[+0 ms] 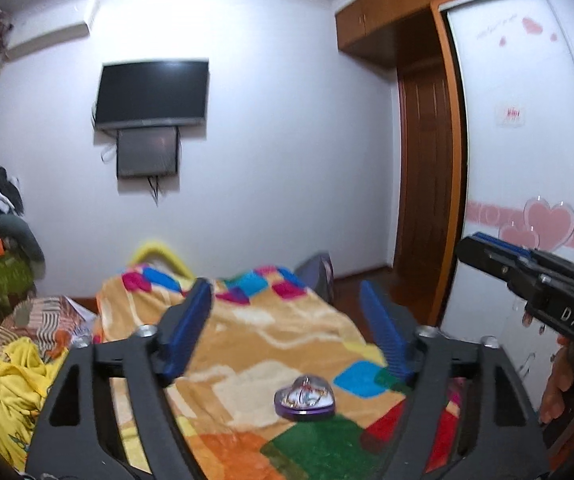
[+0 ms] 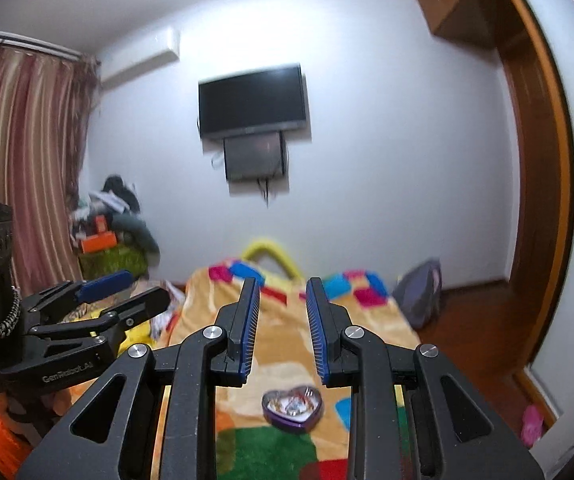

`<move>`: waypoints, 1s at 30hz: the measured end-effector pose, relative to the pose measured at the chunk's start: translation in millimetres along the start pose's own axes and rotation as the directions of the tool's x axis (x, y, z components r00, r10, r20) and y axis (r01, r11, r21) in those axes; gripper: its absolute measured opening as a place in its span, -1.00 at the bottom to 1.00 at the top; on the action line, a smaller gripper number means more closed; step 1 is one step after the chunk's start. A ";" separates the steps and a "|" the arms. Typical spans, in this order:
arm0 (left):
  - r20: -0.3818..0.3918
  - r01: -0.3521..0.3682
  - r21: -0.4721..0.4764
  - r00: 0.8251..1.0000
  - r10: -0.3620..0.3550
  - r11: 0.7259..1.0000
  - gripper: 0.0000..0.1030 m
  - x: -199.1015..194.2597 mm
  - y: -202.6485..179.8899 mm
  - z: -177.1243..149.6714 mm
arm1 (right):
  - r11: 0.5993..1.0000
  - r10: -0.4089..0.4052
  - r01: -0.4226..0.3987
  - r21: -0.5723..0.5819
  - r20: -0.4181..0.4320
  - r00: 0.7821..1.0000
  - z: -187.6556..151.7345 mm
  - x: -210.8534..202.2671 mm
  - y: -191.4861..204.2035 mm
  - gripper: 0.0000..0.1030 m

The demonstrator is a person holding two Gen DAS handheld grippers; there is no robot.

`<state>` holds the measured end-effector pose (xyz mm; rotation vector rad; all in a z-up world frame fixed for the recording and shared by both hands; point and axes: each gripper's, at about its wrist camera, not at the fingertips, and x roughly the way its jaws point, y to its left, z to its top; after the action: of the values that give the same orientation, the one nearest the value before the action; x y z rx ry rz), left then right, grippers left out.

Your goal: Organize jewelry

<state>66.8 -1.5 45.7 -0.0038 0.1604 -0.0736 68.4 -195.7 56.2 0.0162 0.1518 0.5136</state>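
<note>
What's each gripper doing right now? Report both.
Left gripper: open, empty.
Right gripper: jaws slightly apart, holding nothing; heart box lies on the blanket.

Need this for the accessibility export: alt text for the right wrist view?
A purple heart-shaped tin lies closed on a colourful patchwork blanket, below the right gripper, whose blue-padded fingers are slightly apart and hold nothing. The left gripper hangs open at the left; a dark wall TV is behind.

tin (image 1: pixel 305 398): purple heart | blanket (image 1: pixel 247 340): orange, multicoloured patches | curtain (image 2: pixel 19 152): red-striped | pads (image 2: pixel 247 320): blue
</note>
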 end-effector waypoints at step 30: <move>0.012 -0.059 -0.065 0.998 0.060 0.996 0.96 -39.5 3.2 -13.3 | 0.994 -0.111 0.110 0.021 0.022 0.994 -18.7 -32.5 13.6 0.68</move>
<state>26.1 4.6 38.8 -0.0644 0.1486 -0.0092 31.1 -200.2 43.0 0.0325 0.1339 0.4013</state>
